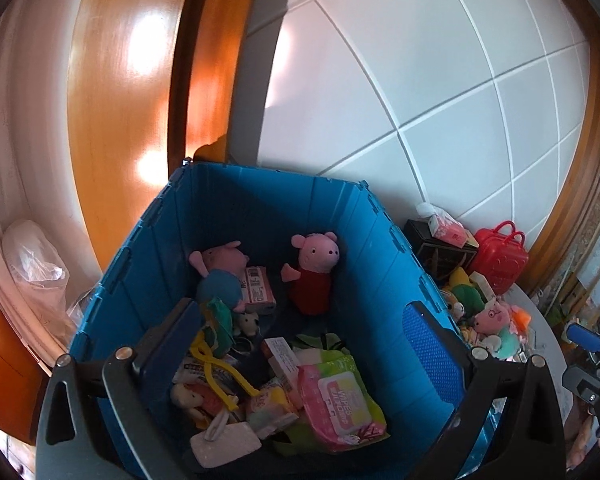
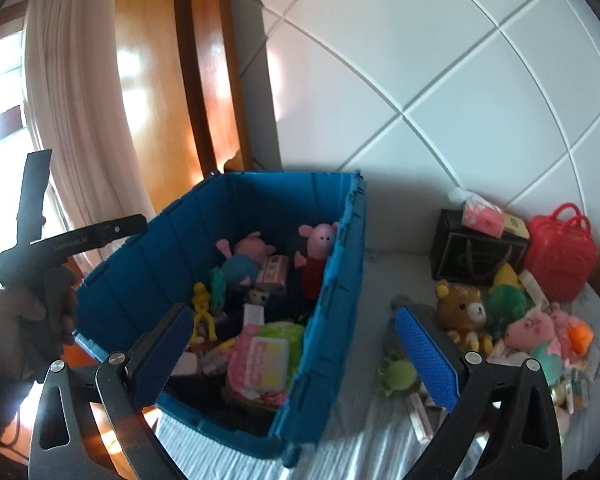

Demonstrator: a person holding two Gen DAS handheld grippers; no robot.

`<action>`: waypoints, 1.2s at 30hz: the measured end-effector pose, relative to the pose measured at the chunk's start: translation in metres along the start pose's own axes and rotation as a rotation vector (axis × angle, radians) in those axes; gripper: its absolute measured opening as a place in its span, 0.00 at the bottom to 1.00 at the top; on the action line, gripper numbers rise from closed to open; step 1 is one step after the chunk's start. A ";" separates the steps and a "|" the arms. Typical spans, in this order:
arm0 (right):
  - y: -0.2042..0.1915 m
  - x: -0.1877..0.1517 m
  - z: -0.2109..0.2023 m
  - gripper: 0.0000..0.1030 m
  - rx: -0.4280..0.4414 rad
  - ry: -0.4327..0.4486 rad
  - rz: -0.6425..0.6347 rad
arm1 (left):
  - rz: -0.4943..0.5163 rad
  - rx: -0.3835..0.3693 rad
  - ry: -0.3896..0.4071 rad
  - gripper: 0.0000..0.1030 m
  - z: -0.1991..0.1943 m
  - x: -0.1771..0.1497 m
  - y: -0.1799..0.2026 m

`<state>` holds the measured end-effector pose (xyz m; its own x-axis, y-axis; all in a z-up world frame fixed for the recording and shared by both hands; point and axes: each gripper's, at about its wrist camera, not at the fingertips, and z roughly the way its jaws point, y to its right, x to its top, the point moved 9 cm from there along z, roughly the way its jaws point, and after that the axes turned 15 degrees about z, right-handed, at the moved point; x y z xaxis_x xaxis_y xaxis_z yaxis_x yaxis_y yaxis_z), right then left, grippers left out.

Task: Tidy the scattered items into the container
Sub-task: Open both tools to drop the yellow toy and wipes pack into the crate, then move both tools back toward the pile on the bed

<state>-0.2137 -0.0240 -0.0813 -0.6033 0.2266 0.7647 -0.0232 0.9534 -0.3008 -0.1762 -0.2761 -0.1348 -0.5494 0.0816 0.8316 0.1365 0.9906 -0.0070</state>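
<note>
The deep blue plastic folding crate (image 1: 384, 240) is sitting on a white cloth-covered surface (image 2: 340, 452), its far corner nearly touching the white tiled wall (image 2: 420, 60). Inside the crate, two pink pig plush toys (image 1: 314, 268) are sitting upright against the far wall, above a pink wet-wipes pack (image 1: 340, 408) whose long side is running toward the near rim. The left gripper (image 1: 300, 356) is hovering over the crate's near rim, its fingers spread wide and holding nothing. The right gripper (image 2: 296, 352) is straddling the crate's right wall, fingers equally spread and empty. Right of the crate, a brown bear plush (image 2: 462, 308), a red toy suitcase (image 2: 560, 256) and a black box (image 2: 476, 252) are lying clustered, leaving open cloth between.
</note>
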 end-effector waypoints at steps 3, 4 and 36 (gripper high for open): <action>0.022 -0.003 -0.015 1.00 -0.018 0.008 0.015 | 0.021 -0.014 0.013 1.00 -0.007 0.004 0.029; 0.028 -0.002 -0.019 1.00 -0.021 0.013 0.014 | 0.029 -0.015 0.020 1.00 -0.010 0.006 0.038; 0.396 -0.117 -0.118 1.00 -0.293 -0.171 0.163 | 0.267 -0.233 -0.196 1.00 0.070 -0.058 0.395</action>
<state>-0.0582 0.3507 -0.2228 -0.7052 0.3675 0.6063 0.2988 0.9296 -0.2160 -0.1483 0.1180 -0.2251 -0.6130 0.3747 0.6956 0.4670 0.8820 -0.0636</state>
